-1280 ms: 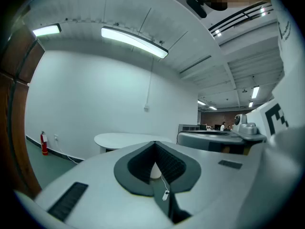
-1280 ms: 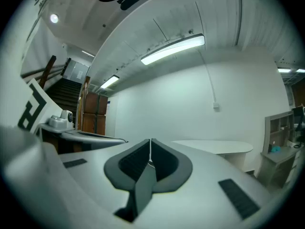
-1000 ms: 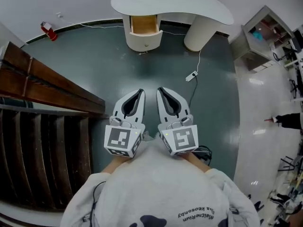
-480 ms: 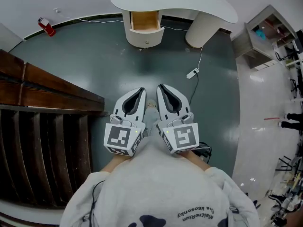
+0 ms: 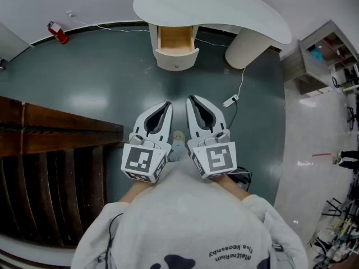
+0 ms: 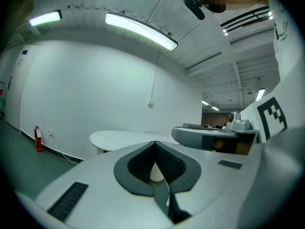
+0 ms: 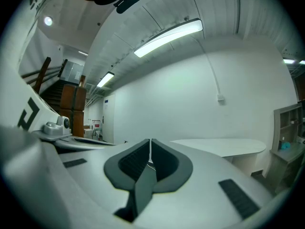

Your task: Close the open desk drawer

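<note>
At nine o'clock of the head view a dark wooden stair rail (image 5: 61, 129) runs beside the person, and at eleven o'clock a red fire extinguisher (image 5: 58, 34) stands by the wall. Both are well clear of the path and no part of the job. Just left of centre the left claw (image 5: 168, 104) is held out level from the person's chest, pointing toward twelve o'clock, its two jaws pressed together at the tips with nothing between them. The left gripper view agrees, showing only the pale counter (image 6: 121, 138) far beyond the closed tips. I judge it is kept closed because a drawer front wants a blunt push rather than a pinch. At twelve o'clock, well apart from both claws across the bare grey-green floor (image 5: 112, 77), the drawer (image 5: 176, 40) stands pulled out from under the white counter. Its wooden inside shows and its rounded front faces the person, so the task's thing is still open and not yet reached. Just right of centre the right claw (image 5: 190, 98) sits beside its twin, likewise closed and empty, probably carried as a pair so that either can meet the front squarely. At one o'clock a white power strip (image 5: 230, 101) lies on the floor, something for the feet to avoid on the approach. At two o'clock an open shelf unit (image 5: 328, 58) stands off to the side, out of the way.
</note>
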`<state>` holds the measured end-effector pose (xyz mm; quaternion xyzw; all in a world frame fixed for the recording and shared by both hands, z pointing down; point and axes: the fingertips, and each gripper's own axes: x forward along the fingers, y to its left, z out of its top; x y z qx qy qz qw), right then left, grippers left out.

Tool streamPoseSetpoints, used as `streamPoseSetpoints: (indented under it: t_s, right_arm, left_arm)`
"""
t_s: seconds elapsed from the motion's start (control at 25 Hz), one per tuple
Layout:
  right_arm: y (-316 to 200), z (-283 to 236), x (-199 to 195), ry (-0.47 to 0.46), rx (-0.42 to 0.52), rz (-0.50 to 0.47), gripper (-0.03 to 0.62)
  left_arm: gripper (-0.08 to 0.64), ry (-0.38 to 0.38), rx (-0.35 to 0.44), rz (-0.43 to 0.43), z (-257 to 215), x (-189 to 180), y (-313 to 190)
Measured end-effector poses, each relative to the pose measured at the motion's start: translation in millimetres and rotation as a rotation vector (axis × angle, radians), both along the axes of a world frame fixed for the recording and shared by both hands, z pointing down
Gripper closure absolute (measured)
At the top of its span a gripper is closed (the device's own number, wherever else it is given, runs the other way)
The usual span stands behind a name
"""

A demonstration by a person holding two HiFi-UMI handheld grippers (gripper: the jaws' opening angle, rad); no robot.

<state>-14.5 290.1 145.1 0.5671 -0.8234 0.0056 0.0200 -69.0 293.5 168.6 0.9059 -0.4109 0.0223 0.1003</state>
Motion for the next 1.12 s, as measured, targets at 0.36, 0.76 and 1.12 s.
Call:
streamPoseSetpoints:
  t_s: [0.36, 0.76, 1.12]
  right_arm:
    - [-62.8, 9.0, 29.0, -0.019, -0.012, -0.036, 0.568]
    - [-87.8, 20.2, 45.3, -0.038, -0.045, -0.043, 0.568]
    - [-114.5, 19.2, 41.7, -0.034, -0.048, -0.029, 0.568]
  left_arm:
    - [0.554, 0.0, 0.004, -0.025, 2.8, 27.8, -61.9]
    - [0.554, -0.018, -0.018, -0.036, 8.5, 41.5, -87.8]
    - [0.554, -0.016, -0.029, -0.019, 9.1, 38.2, -116.6]
